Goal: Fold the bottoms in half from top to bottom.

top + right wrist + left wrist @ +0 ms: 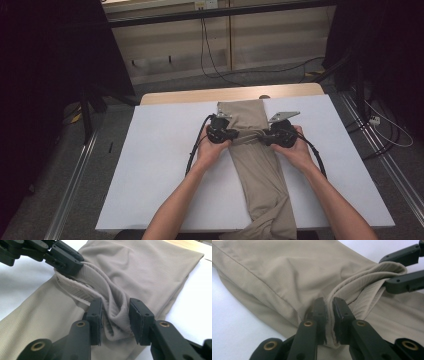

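From the high view, your beige garment lies lengthwise down the middle of the white surface, its near end hanging over the front edge, and your left gripper and right gripper meet across it. In the left gripper view, your jaws are clamped tight on a ridge of the cloth's folded edge. In the right gripper view, your jaws stand wider but pinch a thick bunch of fabric between them.
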The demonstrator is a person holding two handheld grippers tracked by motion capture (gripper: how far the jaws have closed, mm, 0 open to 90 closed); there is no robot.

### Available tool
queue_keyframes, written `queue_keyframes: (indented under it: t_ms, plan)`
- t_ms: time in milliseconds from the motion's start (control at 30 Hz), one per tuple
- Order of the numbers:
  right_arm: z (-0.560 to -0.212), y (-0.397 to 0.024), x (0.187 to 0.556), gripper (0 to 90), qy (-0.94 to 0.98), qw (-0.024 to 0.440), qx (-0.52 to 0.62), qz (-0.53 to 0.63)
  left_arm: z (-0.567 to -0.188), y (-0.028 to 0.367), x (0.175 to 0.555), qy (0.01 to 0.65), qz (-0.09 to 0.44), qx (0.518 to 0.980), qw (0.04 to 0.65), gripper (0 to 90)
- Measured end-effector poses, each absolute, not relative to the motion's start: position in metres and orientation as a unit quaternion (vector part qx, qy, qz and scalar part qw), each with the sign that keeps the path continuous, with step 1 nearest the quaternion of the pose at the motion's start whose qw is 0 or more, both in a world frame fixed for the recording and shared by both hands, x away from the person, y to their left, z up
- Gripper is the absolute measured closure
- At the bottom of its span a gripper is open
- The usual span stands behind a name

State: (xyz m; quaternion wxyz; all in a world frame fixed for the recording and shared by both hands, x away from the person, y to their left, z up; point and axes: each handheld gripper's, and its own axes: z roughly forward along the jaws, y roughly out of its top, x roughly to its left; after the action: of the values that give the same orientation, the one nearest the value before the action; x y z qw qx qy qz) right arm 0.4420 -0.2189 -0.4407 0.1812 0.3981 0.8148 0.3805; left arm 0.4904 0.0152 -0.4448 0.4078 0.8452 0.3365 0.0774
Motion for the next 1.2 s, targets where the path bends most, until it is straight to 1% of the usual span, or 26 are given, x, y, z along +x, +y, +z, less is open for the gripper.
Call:
queue_keyframes:
  t_ms: [100,167,200,233,267,433,500,667,767,933,1000,1167,1200]
  plan:
    - [-0.438,-0.219,0.444,80.2,0.815,0.176,0.396,0.384,-0.445,0.016,0.488,0.331,0.081,0.849,0.404,76.0]
    - [-0.438,-0.219,0.444,82.7,0.816,0.172,0.395,0.386,-0.444,0.018,0.485,0.327,0.079,0.852,0.402,74.1]
    - [-0.437,-0.220,0.444,83.4,0.816,0.170,0.394,0.386,-0.443,0.019,0.484,0.327,0.084,0.849,0.407,76.5]
    - [-0.437,-0.221,0.444,83.6,0.814,0.168,0.396,0.390,-0.442,0.020,0.483,0.324,0.074,0.851,0.407,80.3]
    - [-0.435,-0.222,0.443,83.8,0.813,0.163,0.396,0.395,-0.441,0.020,0.481,0.319,0.076,0.854,0.404,86.0]
    - [-0.422,-0.223,0.434,83.9,0.807,0.163,0.396,0.406,-0.423,0.022,0.467,0.311,0.073,0.848,0.423,87.3]
    - [-0.415,-0.229,0.427,83.9,0.800,0.152,0.397,0.422,-0.415,0.024,0.457,0.305,0.070,0.845,0.435,87.3]
    - [-0.403,-0.238,0.398,83.9,0.797,0.138,0.386,0.443,-0.398,0.025,0.430,0.275,0.064,0.853,0.440,87.2]
    - [-0.402,-0.242,0.377,83.8,0.802,0.129,0.375,0.446,-0.397,0.025,0.413,0.257,0.055,0.861,0.436,87.2]
    - [-0.415,-0.244,0.339,83.7,0.820,0.111,0.364,0.428,-0.420,0.025,0.374,0.238,0.021,0.871,0.429,87.2]
    - [-0.421,-0.245,0.323,83.6,0.826,0.097,0.362,0.422,-0.420,0.025,0.361,0.229,0.004,0.875,0.426,87.2]
    - [-0.427,-0.248,0.287,83.4,0.835,0.089,0.352,0.413,-0.421,0.023,0.332,0.195,-0.003,0.886,0.422,87.2]
    - [-0.430,-0.249,0.283,83.2,0.836,0.086,0.353,0.410,-0.424,0.021,0.325,0.194,0.008,0.889,0.414,87.2]
